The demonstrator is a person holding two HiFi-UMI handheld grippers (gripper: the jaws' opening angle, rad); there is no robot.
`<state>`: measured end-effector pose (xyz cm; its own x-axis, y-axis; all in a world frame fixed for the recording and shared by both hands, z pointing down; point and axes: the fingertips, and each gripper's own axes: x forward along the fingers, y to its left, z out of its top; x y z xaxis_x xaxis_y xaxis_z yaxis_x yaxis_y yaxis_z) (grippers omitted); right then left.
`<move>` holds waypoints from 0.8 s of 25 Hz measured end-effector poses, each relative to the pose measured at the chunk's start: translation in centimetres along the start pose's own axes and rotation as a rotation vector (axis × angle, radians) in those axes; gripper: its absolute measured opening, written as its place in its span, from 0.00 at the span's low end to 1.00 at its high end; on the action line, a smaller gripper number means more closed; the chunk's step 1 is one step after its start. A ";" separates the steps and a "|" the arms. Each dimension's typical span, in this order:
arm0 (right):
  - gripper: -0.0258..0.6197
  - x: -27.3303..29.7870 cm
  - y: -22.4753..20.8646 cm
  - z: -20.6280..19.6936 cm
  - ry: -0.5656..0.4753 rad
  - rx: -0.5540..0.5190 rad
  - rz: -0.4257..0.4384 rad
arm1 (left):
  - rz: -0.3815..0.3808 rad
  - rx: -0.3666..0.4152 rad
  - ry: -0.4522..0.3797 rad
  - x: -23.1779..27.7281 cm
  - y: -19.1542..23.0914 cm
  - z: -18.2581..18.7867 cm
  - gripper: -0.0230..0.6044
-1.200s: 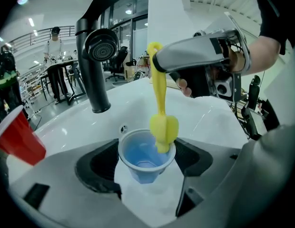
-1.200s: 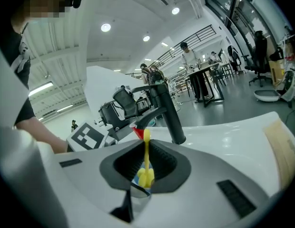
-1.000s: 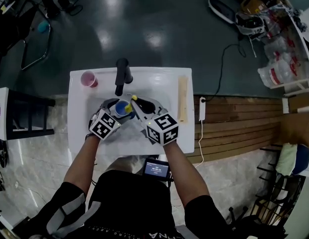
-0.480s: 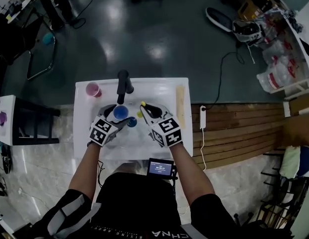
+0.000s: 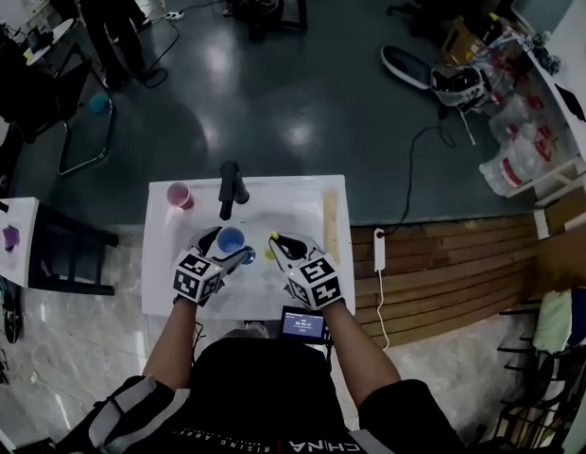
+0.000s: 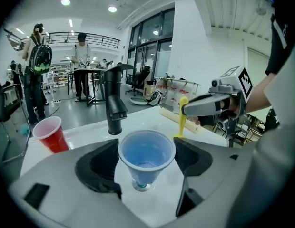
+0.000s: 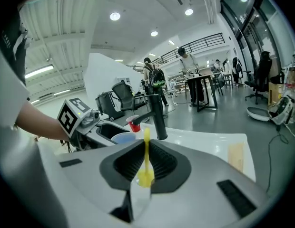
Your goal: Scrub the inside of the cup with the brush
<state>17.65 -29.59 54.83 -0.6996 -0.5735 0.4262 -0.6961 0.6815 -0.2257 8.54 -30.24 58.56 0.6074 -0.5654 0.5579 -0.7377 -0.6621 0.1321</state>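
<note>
Red cup [image 5: 180,195] stood upper left on white counter [image 5: 284,192], beside black faucet [image 5: 231,185]; wooden strip [image 5: 330,223] at right edge.

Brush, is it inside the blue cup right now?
No, the brush stands outside the cup, beside its rim, and the cup's inside shows empty.

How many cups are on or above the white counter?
2: a blue cup gripped in the left tongs, and a red cup standing at the counter's far-left corner. None seems hidden.
</note>
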 end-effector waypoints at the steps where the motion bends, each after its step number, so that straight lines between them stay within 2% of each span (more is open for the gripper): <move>1: 0.10 -0.3 0.0 0.0 -0.003 0.001 0.000 | 0.004 0.000 -0.005 0.0 -0.2 0.2 0.62; 7: 0.10 -2.1 0.4 0.0 -0.021 -0.002 0.020 | 0.048 0.016 -0.018 -0.6 -1.4 0.7 0.62; 12: 0.10 -3.1 0.6 -0.4 -0.022 0.007 0.063 | 0.094 -0.017 -0.044 -2.1 -2.7 0.6 0.62; 20: 0.10 -2.3 4.0 -1.2 -0.031 0.011 0.182 | 0.208 -0.056 -0.045 -6.9 -3.8 -2.3 0.62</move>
<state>16.69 -24.98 54.02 -0.8185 -0.4550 0.3506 -0.5594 0.7704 -0.3060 6.51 -22.70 56.09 0.4518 -0.7094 0.5410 -0.8630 -0.5011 0.0636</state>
